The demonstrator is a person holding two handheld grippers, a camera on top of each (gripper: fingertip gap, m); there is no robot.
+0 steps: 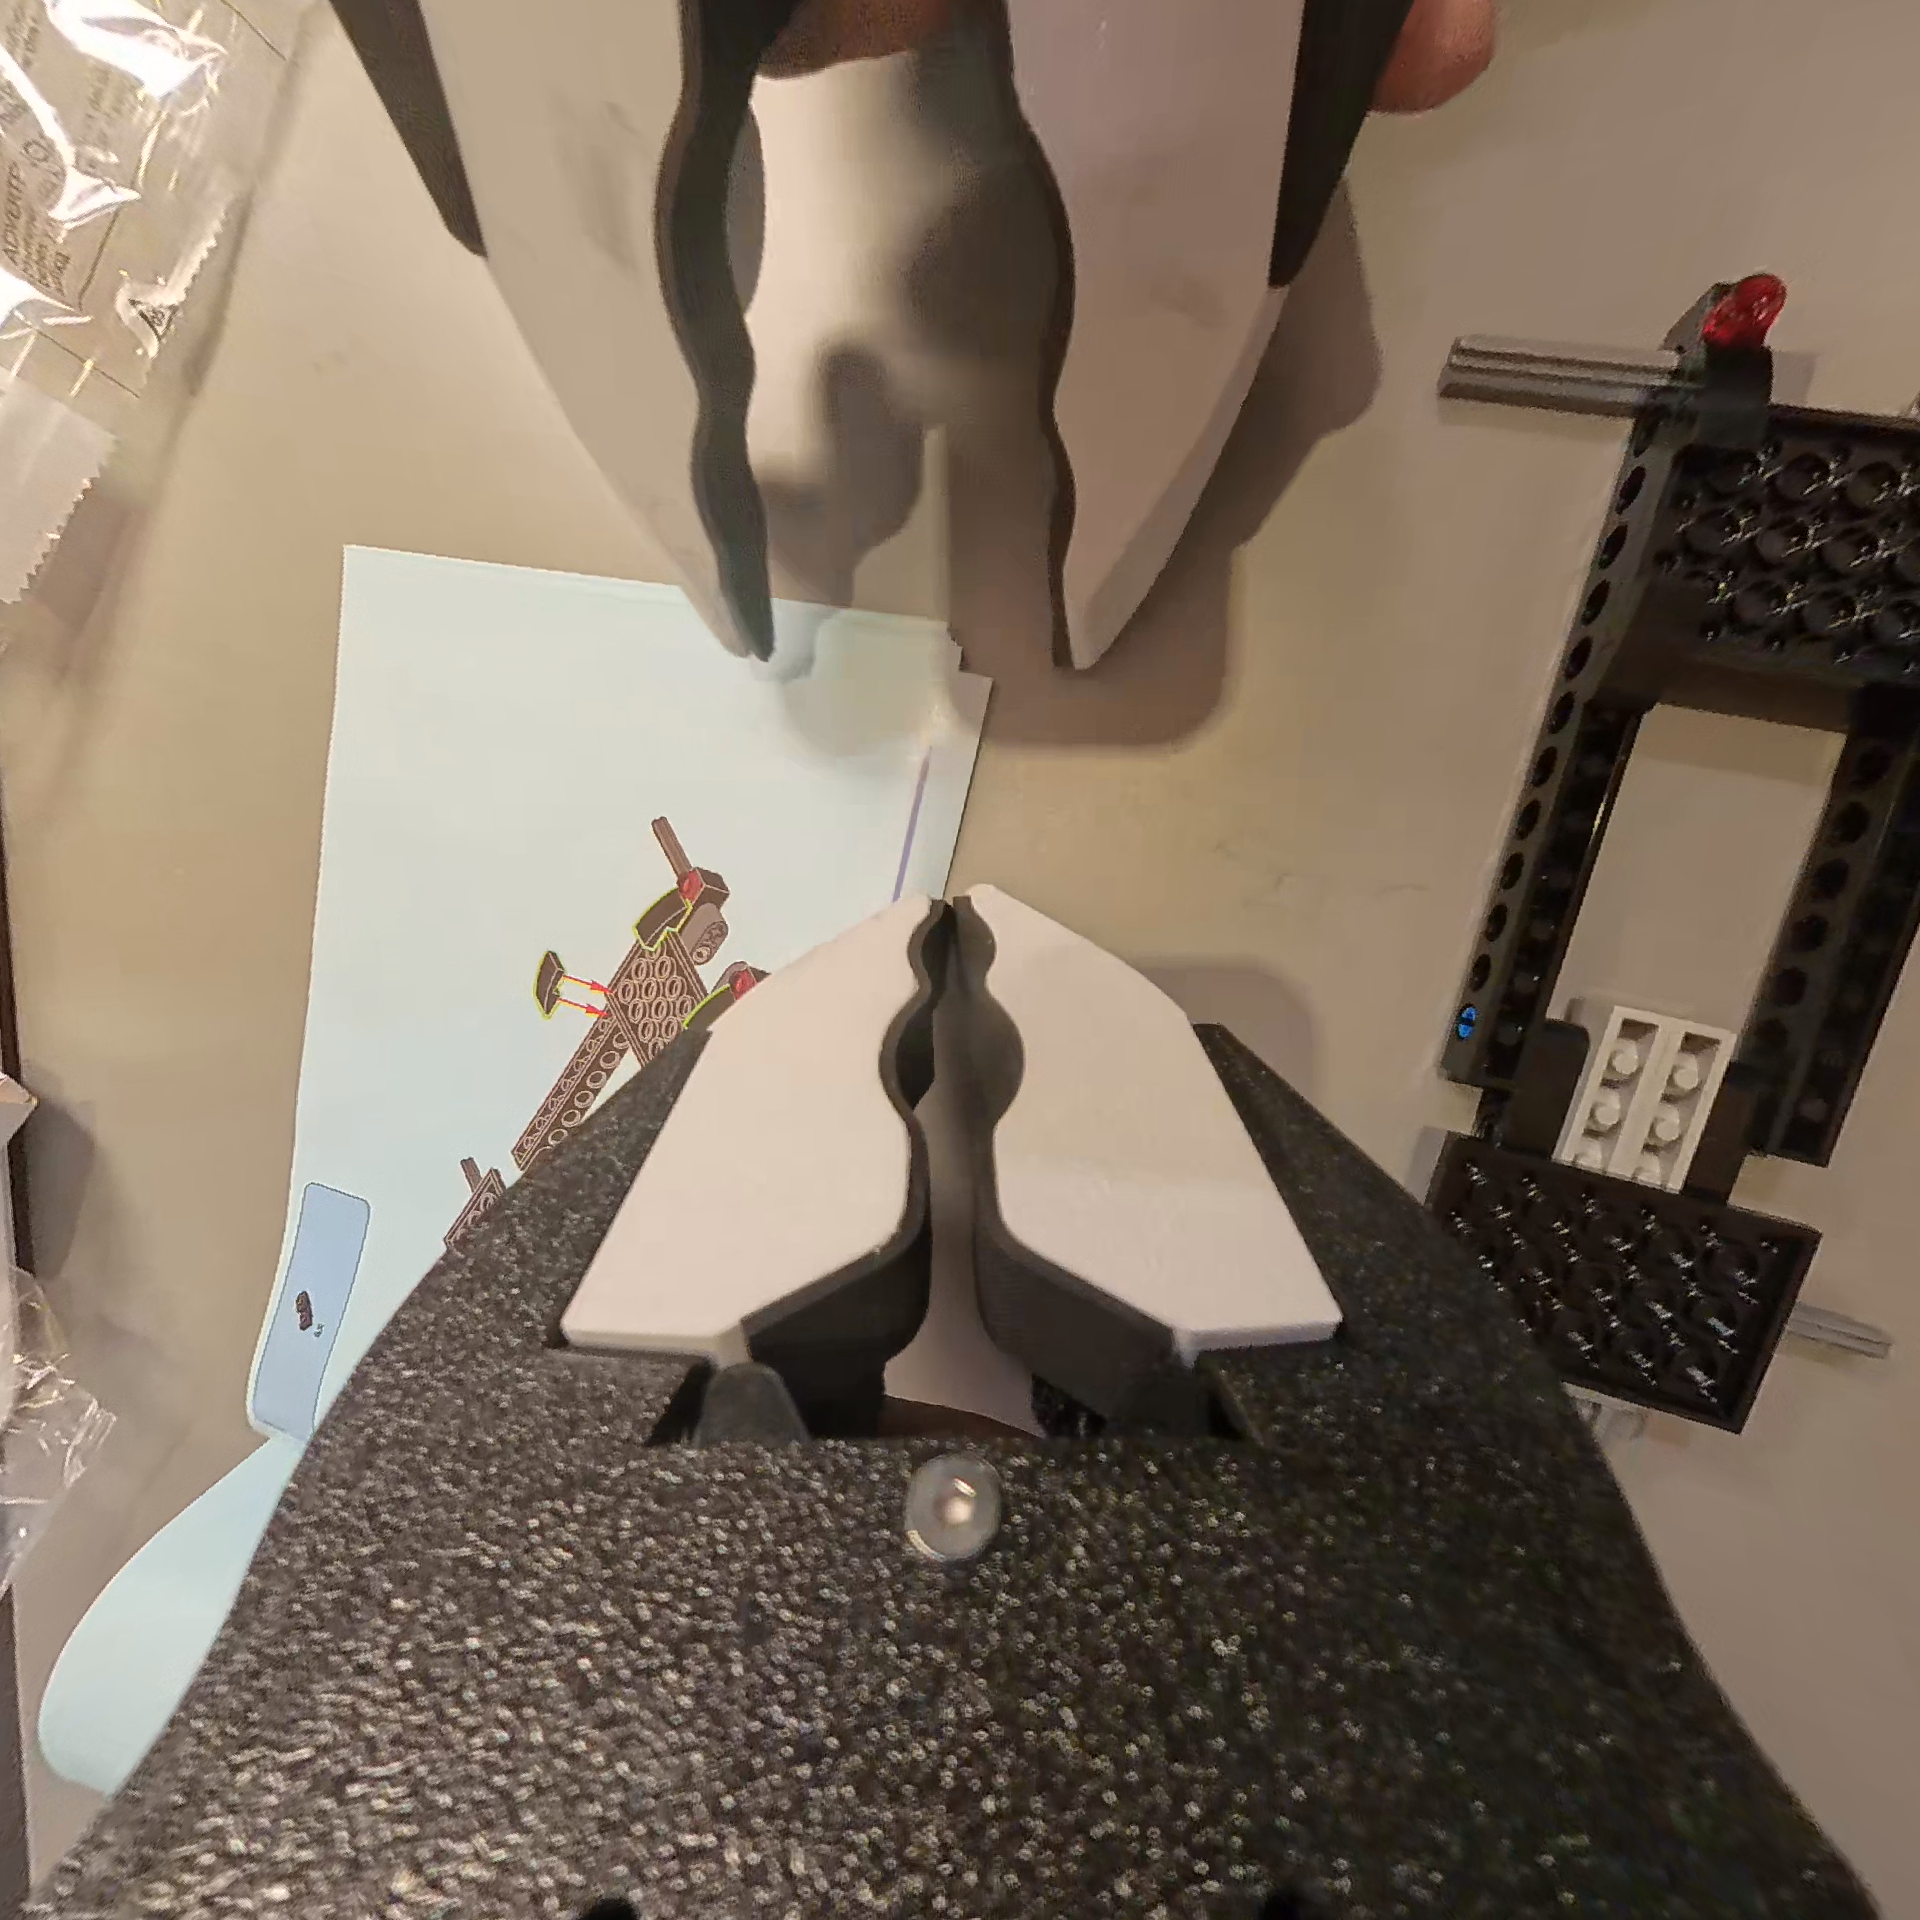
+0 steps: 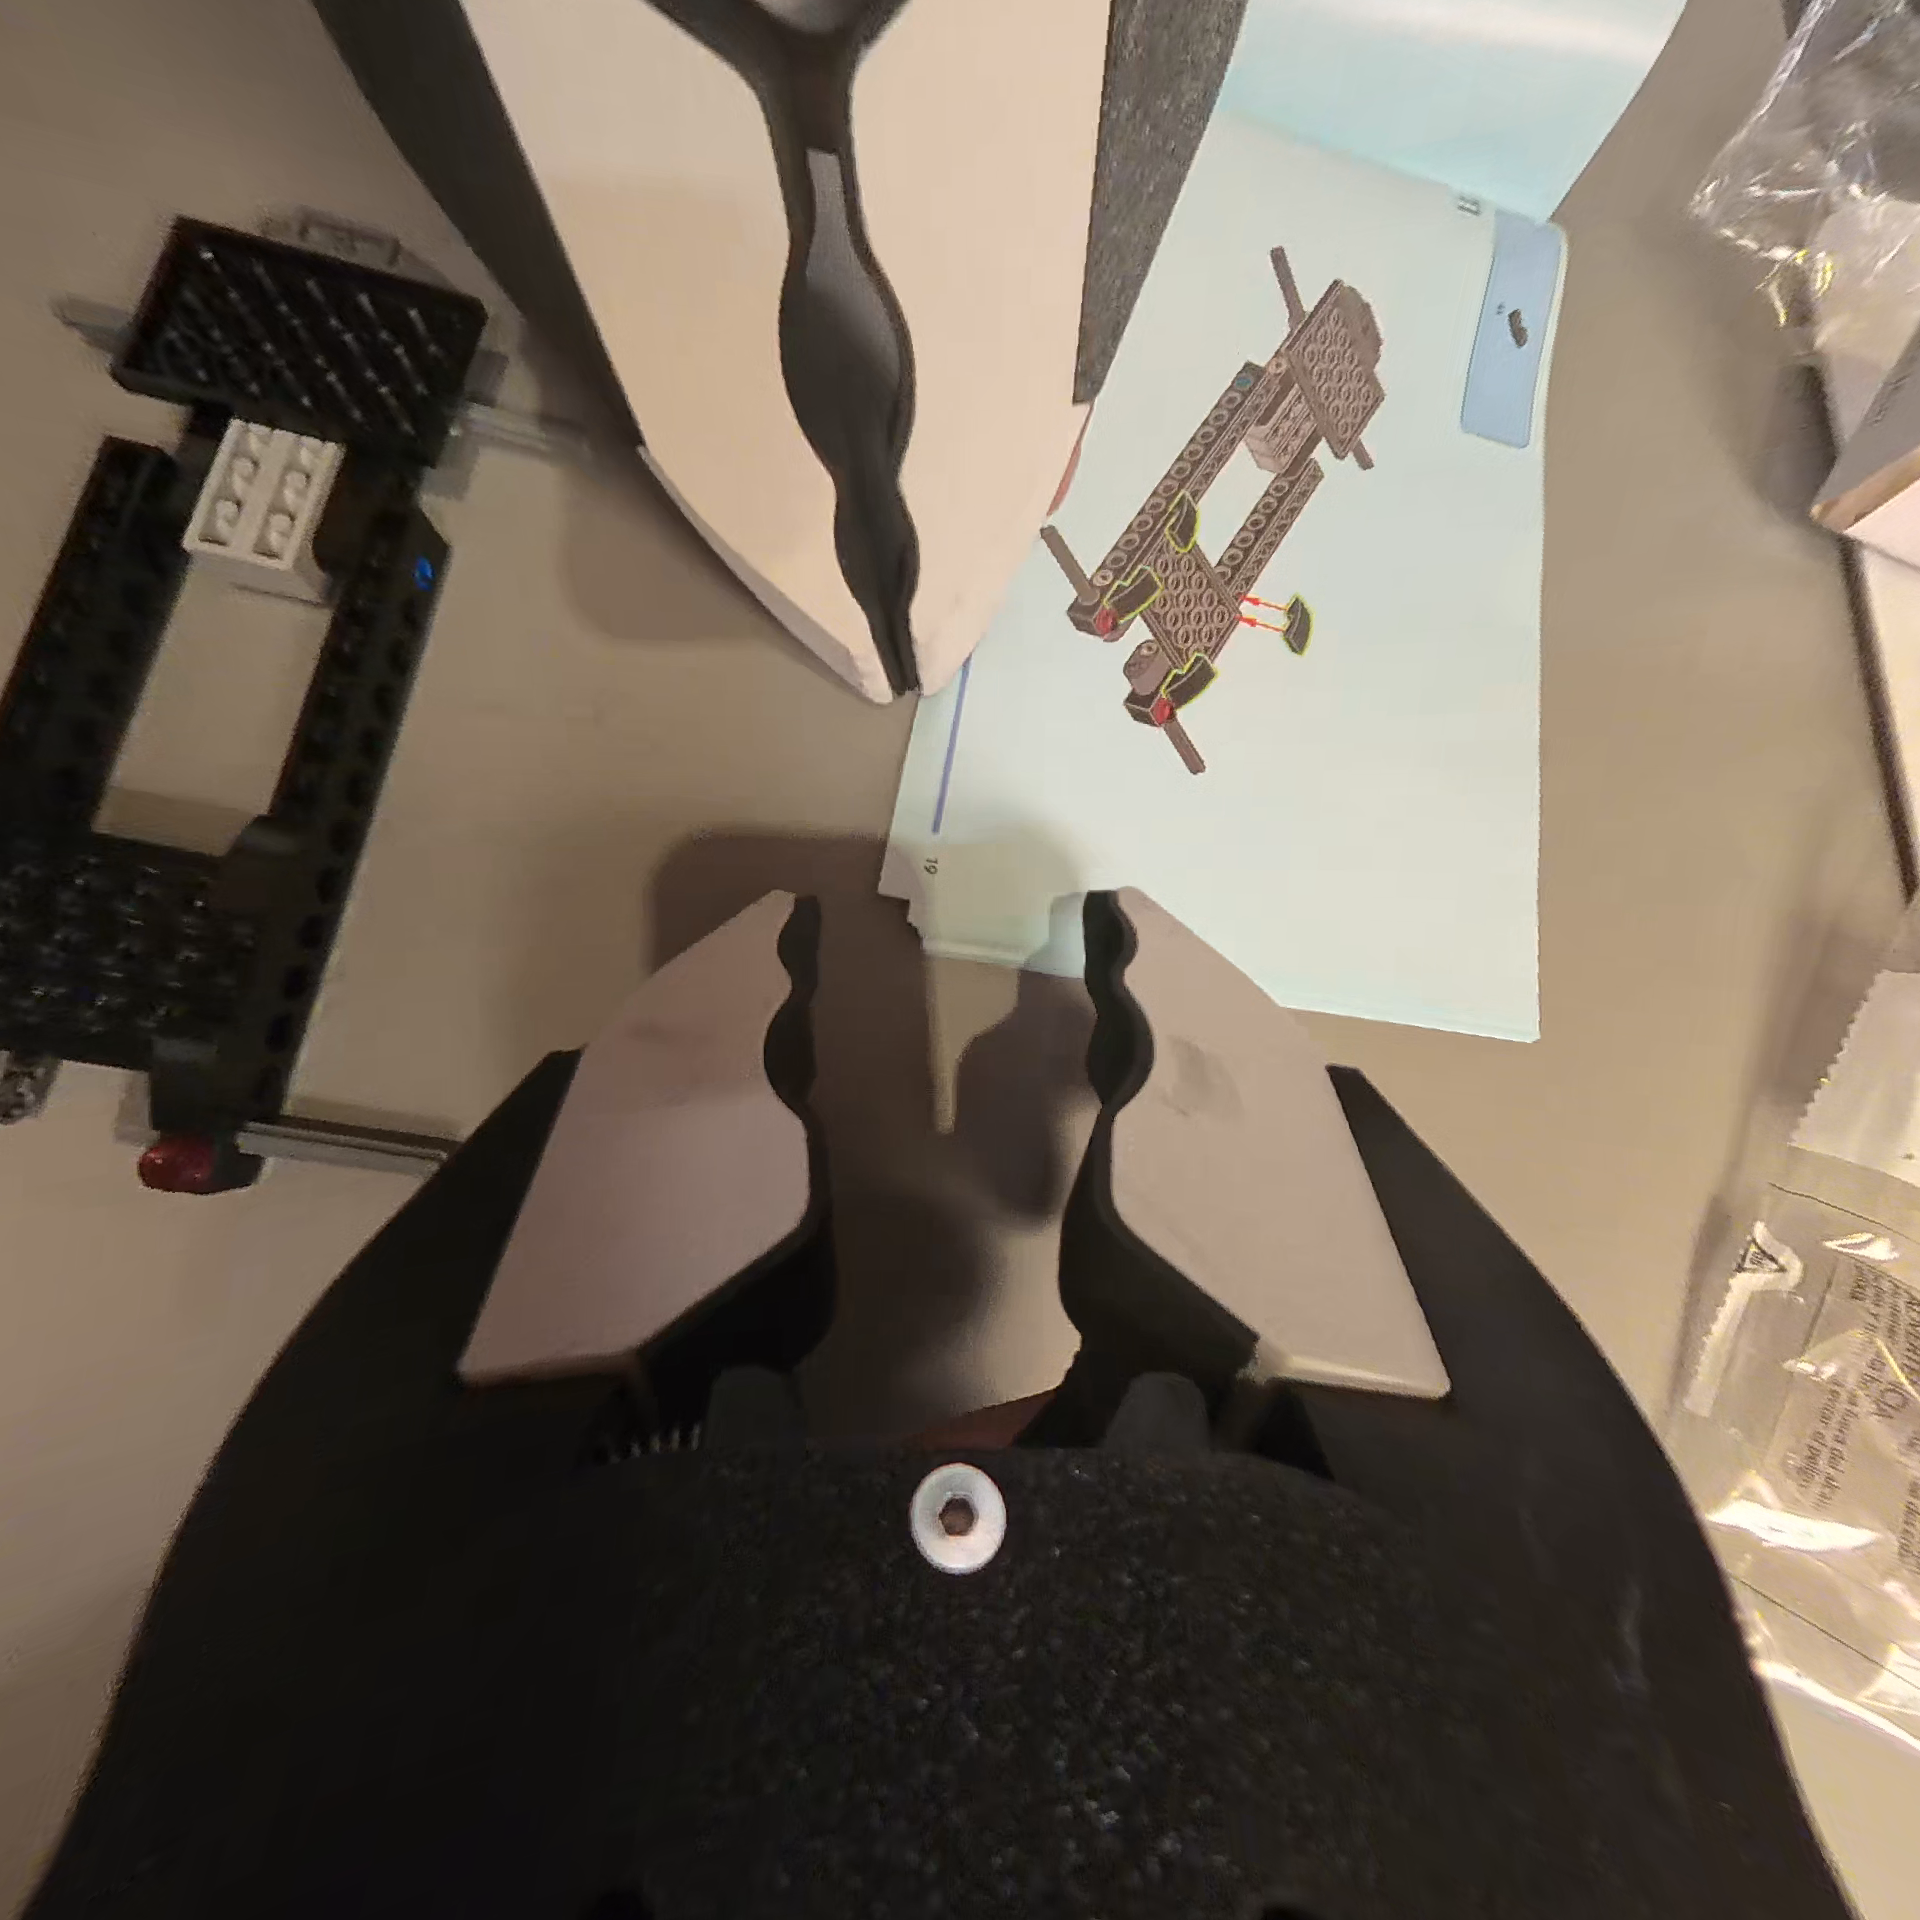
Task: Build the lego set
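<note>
Pale-blue instruction booklet (image 2: 1299, 810) lies open on the beige bench (image 2: 623, 779), build diagram face up. Right gripper (image 2: 951, 914) has fingers apart, straddling the booklet's torn near corner; the right finger (image 2: 1117, 997) sits at the page edge, no pad pressing on paper. Left gripper (image 1: 948, 914) has fingers together with nothing between them, tip just off the booklet's side edge, over bare bench. Step in hand looks like getting hold of the page corner; that would call for one pad to slip under the edge before closing. Black brick frame (image 1: 1662, 831) with white bricks (image 1: 1642, 1091) and a red stud (image 1: 1751, 307) lies well apart, on the far side of the left gripper from the booklet. Clear plastic bags (image 2: 1818, 1403) crowd the bench edge beyond the booklet. Open bench between booklet and frame gives room.
</note>
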